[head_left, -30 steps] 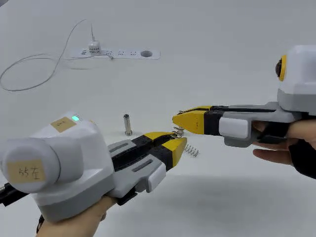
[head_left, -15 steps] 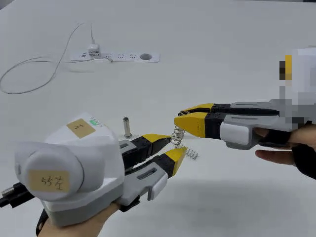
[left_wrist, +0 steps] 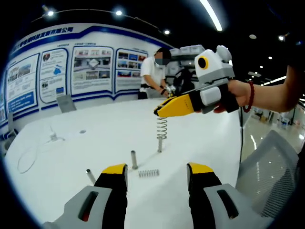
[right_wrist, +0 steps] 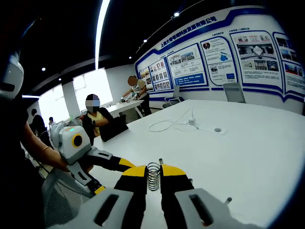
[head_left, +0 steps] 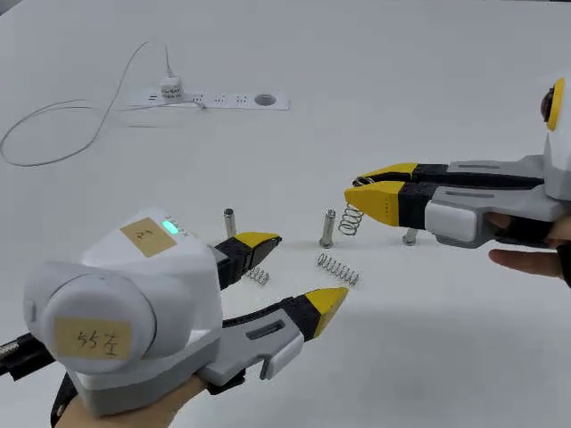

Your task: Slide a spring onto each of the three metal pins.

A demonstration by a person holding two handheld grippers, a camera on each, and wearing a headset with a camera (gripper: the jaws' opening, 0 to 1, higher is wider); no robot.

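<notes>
My R gripper (head_left: 357, 192) is clenching a spring (head_left: 351, 219) beside a pin (head_left: 327, 228); my L gripper (head_left: 302, 267) is hovering, jaws spread apart.

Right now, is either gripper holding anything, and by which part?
The right gripper is shut on a spring, pinching its upper end so the rest hangs below the jaws. The left gripper is open and holds nothing.
</notes>
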